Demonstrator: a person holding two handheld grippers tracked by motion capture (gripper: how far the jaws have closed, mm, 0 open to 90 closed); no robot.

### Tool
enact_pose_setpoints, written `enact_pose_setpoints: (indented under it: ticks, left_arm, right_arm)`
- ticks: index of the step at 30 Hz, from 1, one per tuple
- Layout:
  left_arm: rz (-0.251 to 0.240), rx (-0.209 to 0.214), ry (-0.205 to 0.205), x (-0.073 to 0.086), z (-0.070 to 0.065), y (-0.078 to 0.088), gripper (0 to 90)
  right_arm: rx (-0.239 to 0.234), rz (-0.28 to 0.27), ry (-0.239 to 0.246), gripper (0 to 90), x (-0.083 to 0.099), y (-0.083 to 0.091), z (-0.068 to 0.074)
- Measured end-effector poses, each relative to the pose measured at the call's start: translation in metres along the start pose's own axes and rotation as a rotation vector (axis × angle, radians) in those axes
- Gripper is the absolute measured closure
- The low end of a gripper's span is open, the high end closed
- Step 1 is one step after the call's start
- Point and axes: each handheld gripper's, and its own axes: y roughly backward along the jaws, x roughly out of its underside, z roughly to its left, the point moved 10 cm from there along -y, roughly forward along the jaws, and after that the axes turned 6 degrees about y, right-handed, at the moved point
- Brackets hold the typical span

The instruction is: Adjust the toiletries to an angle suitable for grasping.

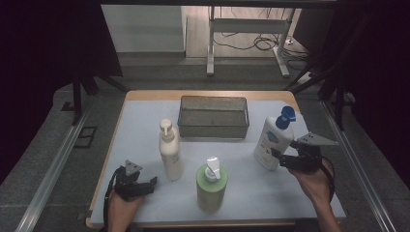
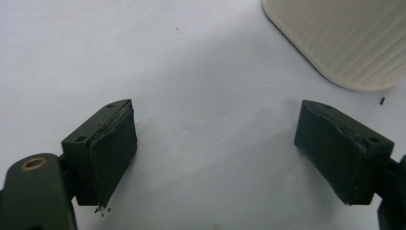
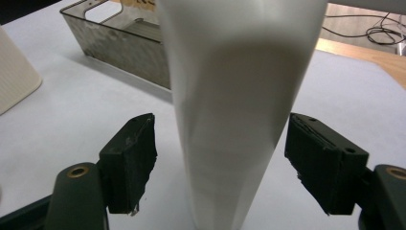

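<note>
The right gripper (image 1: pixel 276 155) is up against the white bottle with the blue pump (image 1: pixel 272 140), which stands on the right side of the pale table mat (image 1: pixel 145 116), a little in front of the mesh basket's (image 1: pixel 213 130) right end. In the right gripper view the white bottle's body (image 3: pixel 239 120) runs up between the two black jaws, and there is a clear gap on each side: the jaws stand wide and the pads are not pressing on it, so nothing is gripped just now. They straddle the body low down, which I judge is the sensible place to take a tall pump bottle without tipping it. The bottle looks slightly tilted in the high view, leaning away from the gripper. Over on the other side, the left gripper (image 1: pixel 153 181) rests low on the mat near the front edge, jaws spread and empty; the left gripper view shows bare mat between the pads with the ribbed base of the cream bottle (image 2: pixel 344 38) just beyond them. That cream bottle (image 1: pixel 170 152) stands upright beside the left hand (image 1: pixel 121 205), and the green bottle (image 1: pixel 212 186) stands front and centre, apart from both grippers. The basket sits empty at the back, open side up, a likely home for these bottles, with all three in easy reach in front of it.
</note>
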Motion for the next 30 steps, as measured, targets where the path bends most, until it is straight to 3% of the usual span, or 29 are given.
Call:
enact_pose_setpoints:
  ticks: [18, 30]
  left_arm:
    - [0.000, 0.000, 0.000, 0.000, 0.000, 0.000, 14.3]
    - [0.000, 0.000, 0.000, 0.000, 0.000, 0.000, 14.4]
  right_arm:
    - [0.030, 0.005, 0.037, 25.0, -0.019, -0.026, -0.001]
    - [0.032, 0.016, 0.051, 38.1, -0.020, -0.031, -0.002]
